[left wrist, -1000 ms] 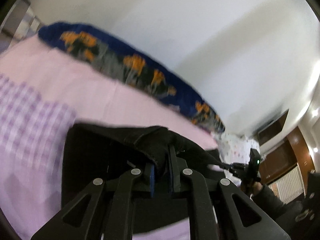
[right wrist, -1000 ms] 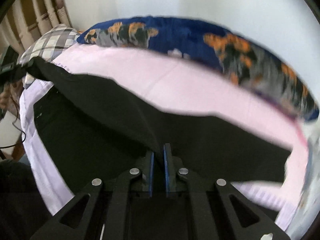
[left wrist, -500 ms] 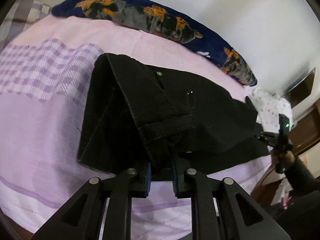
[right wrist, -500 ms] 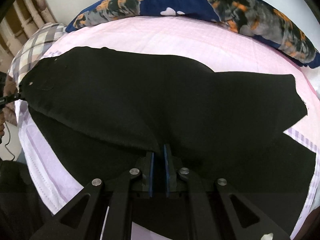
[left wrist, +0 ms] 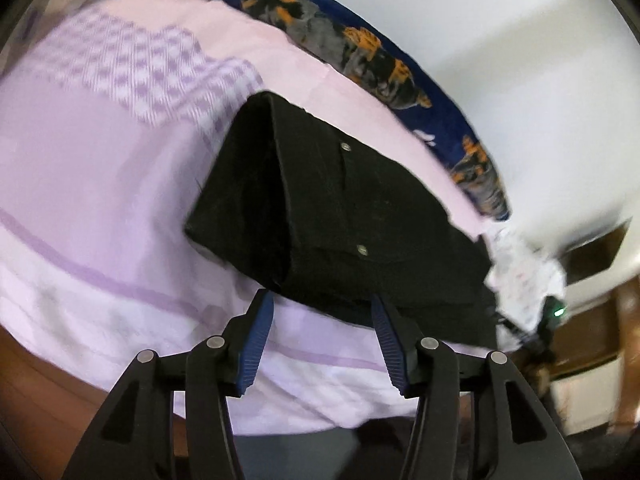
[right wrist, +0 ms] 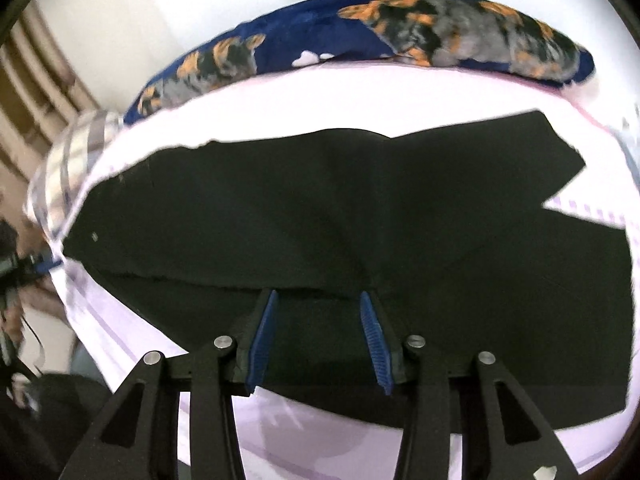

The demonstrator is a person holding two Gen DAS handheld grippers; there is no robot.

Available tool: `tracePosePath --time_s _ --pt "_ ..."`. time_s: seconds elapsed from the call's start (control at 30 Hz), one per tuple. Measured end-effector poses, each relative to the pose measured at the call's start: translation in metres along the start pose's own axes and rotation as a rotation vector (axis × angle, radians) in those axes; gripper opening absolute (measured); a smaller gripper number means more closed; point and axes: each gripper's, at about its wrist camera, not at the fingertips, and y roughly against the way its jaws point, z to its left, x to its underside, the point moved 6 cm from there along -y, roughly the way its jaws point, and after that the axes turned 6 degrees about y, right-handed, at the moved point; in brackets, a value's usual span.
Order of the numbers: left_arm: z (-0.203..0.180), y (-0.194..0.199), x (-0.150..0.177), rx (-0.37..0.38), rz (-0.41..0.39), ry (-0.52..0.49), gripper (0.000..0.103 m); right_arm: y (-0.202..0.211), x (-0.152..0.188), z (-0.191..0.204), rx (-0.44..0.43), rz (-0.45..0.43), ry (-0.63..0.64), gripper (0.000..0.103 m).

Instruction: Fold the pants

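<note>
No readable text, label, brand, number or sign anywhere: none on the black pants (left wrist: pixel 340 208), none on the lilac checked bedsheet (left wrist: pixel 120 152) under them, none on the blue and orange patterned blanket (right wrist: pixel 360 36) beyond the pants, none on the blue gripper pads (right wrist: pixel 372 336)

Left hand-held gripper (left wrist: pixel 322 300): we hold it at the lower centre of its frame, tilted downward, jaws opening, blue ribbed pads (left wrist: pixel 256 344) apart and pressing on nothing. Right hand-held gripper (right wrist: pixel 318 300): we hold it at lower centre of its frame, pitched more steeply down, jaws opening, nothing clamped.
</note>
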Motion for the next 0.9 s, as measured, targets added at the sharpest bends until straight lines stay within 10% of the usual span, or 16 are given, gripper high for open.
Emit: tracePosePath --time_s 0.37,0.43,0.5,0.9 --pt "0.003 -0.04 -0.013 0.128 -0.03 0.271 0.052 -0.004 0.008 -0.01 -0.125 -0.059 -0.252 0.042" --pt "0.003 -0.04 -0.016 0.141 -0.057 0.271 0.049 -0.006 0.011 -0.018 -0.138 -0.066 -0.304 0.042" --pt "0.001 -0.036 -0.02 0.123 -0.095 0.243 0.025 -0.01 0.015 -0.027 -0.151 -0.07 -0.368 0.042" --pt "-0.007 -0.018 -0.047 0.049 -0.129 0.206 0.018 -0.026 0.009 -0.099 -0.173 -0.176 -0.652 0.041"
